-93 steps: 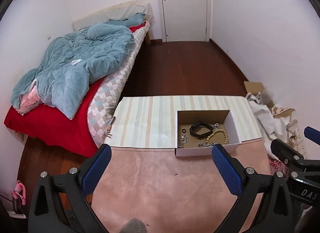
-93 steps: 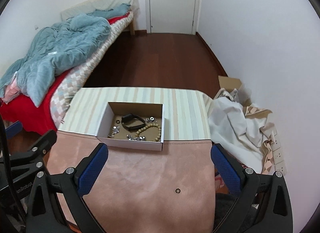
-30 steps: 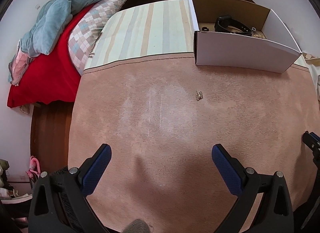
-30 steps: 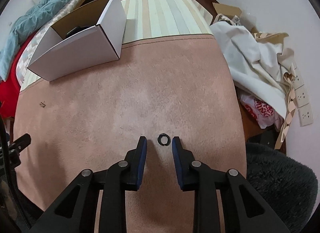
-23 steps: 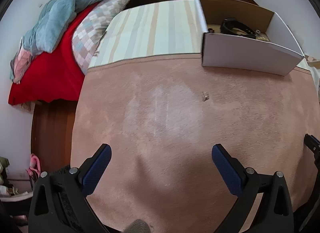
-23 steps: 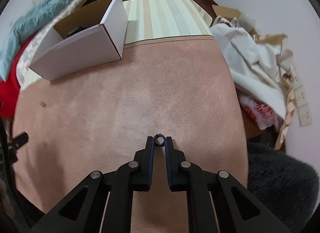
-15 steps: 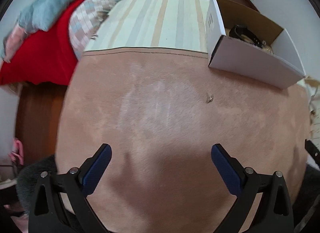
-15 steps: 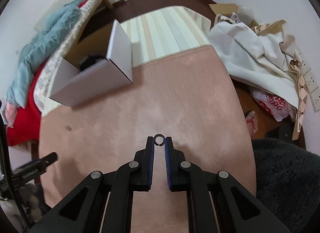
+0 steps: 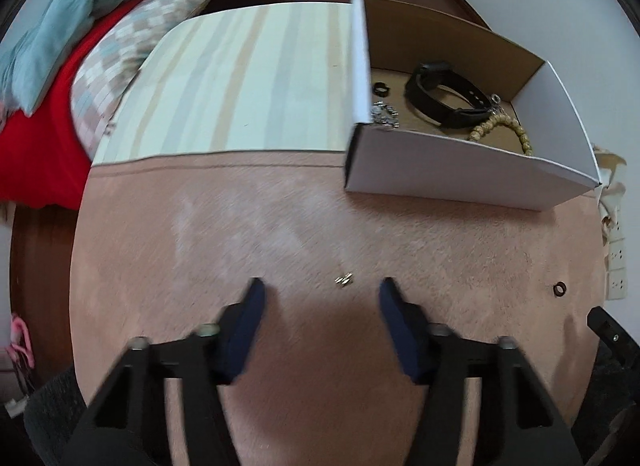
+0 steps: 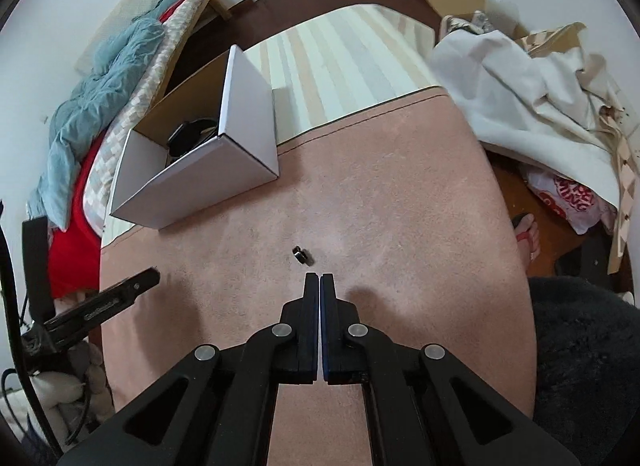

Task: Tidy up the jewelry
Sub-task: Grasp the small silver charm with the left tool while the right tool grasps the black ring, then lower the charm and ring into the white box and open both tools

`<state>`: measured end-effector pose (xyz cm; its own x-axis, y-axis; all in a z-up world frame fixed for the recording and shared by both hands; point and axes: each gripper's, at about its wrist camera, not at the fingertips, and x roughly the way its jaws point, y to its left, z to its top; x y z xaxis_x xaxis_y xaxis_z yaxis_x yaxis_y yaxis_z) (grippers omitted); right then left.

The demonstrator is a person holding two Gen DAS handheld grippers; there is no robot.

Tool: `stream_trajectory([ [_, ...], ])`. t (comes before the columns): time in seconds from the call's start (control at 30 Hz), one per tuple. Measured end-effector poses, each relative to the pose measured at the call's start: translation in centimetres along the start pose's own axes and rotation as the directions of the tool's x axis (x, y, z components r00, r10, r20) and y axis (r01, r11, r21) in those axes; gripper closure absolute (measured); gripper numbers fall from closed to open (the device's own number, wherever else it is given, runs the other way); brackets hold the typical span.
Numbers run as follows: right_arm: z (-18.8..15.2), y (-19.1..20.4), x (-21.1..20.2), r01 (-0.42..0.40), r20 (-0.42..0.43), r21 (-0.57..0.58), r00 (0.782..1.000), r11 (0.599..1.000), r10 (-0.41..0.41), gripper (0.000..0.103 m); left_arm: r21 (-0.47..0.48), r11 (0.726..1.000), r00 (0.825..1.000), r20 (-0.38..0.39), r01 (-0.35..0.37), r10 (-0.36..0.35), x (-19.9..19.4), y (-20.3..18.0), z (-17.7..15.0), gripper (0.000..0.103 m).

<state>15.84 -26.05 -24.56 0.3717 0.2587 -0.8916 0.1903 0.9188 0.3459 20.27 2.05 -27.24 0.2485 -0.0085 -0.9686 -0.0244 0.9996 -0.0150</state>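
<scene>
While the left gripper [image 9: 320,290] closes around nothing, one small silvery earring [image 9: 345,279] lies between its tips; the right gripper [image 10: 320,280] is clamped empty, one black ring [image 10: 301,255] just beyond.

Pink cloth [image 9: 280,225] bears white box [image 9: 460,173], earring [image 9: 345,279], black ring [image 9: 559,289]

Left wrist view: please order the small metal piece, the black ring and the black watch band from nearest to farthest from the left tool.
1. Small metal piece: on the pink mat, just ahead of the left tool, whose jaws are closing.
2. Black ring: on the mat, far to the right.
3. Black watch band: inside the white box, at the mat's far edge.
</scene>
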Motion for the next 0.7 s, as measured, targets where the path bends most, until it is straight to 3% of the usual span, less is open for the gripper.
stream_trajectory([
  [0.07, 0.2, 0.4, 0.3, -0.011, 0.001, -0.015, 1.000, 1.000, 0.011, 0.089, 0.014, 1.000, 1.000, -0.007, 0.001, -0.001, 0.5, -0.5, 0.2, 0.092],
  [0.1, 0.3, 0.6, 0.4, -0.007, 0.002, -0.028, 1.000, 1.000, 0.007, 0.079, 0.024, 1.000, 1.000, 0.013, -0.009, 0.009, 0.4, -0.6, 0.2, 0.096],
  [0.2, 0.4, 2.2, 1.2, 0.024, 0.009, -0.097, 1.000, 0.995, -0.023, 0.071, 0.038, 0.999, 1.000, 0.017, -0.017, 0.016, 0.5, -0.8, -0.1, 0.097],
  [0.37, -0.1, 4.4, 3.7, 0.151, -0.013, -0.224, 0.987, 0.963, -0.158, 0.072, 0.015, 1.000, 1.000, 0.018, -0.011, 0.011, -0.2, 0.0, -1.1, 0.097],
  [0.43, -0.6, 4.7, 4.3, 0.173, -0.010, -0.248, 0.983, 0.953, -0.182, 0.079, -0.005, 1.000, 1.000, 0.021, 0.000, 0.000, -1.0, 0.8, -1.3, 0.097],
  [0.47, -0.9, 5.1, 4.5, 0.202, 0.005, -0.281, 0.978, 0.938, -0.209, 0.099, -0.014, 1.000, 1.000, 0.020, 0.006, -0.006, -1.3, 1.0, -1.6, 0.097],
  [0.6, -1.1, 4.7, 3.9, 0.161, 0.017, -0.237, 0.987, 0.958, -0.162, 0.099, -0.050, 0.998, 0.999, 0.022, 0.031, -0.030, -2.8, 1.8, -2.5, 0.097],
  [0.7, -0.8, 3.7, 2.2, 0.076, 0.028, -0.153, 0.997, 0.985, -0.073, 0.099, -0.061, 0.997, 0.998, 0.033, 0.046, -0.044, -4.3, 2.3, -3.0, 0.097],
])
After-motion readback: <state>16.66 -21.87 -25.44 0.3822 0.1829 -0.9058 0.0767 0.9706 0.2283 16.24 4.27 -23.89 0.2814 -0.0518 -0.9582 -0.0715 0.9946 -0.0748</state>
